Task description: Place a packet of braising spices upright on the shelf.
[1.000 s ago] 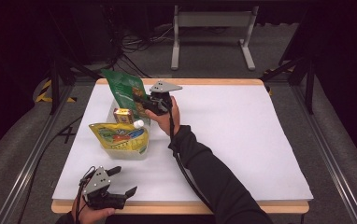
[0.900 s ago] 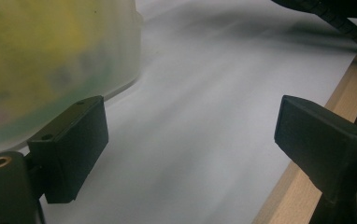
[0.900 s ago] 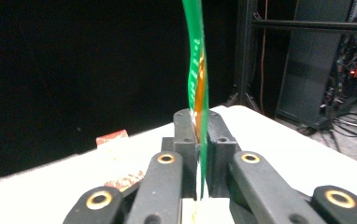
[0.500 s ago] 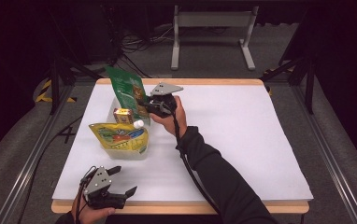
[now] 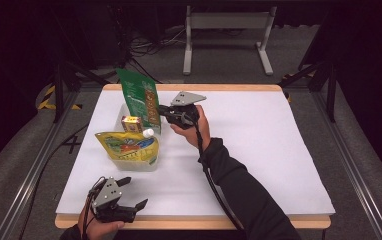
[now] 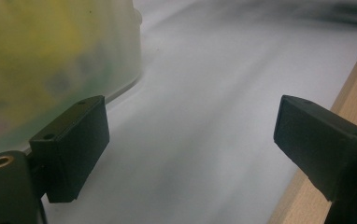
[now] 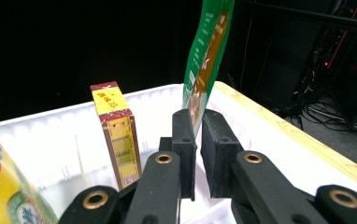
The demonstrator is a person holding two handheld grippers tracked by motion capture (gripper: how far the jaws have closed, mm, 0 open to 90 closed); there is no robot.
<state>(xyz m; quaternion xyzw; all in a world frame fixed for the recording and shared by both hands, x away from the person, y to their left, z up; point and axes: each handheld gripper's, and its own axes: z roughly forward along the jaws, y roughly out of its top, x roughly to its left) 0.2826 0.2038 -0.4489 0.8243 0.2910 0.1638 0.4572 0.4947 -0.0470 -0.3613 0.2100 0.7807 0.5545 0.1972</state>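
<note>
The right forearm, in a dark sleeve [image 5: 251, 195], reaches from the bottom edge diagonally forward and left across the table [image 5: 279, 150]; the right hand [image 5: 195, 129] holds the right gripper [image 5: 165, 114] pointing left at the bin [image 5: 121, 111]; its jaws are closed on the lower edge of the green pouch [image 5: 141, 100], which stands upright and tilts slightly, at the bin's right side; in the right gripper view the pouch [image 7: 204, 60] rises from between the pinched jaws. A small box [image 5: 130, 123] stands upright in the bin; a yellow pouch [image 5: 126, 146] lies at the bin's near end. The left hand [image 5: 96, 227] rests at the table's near-left edge; the left gripper [image 5: 133, 192] points right, jaws spread wide and empty, just near of the bin.
</note>
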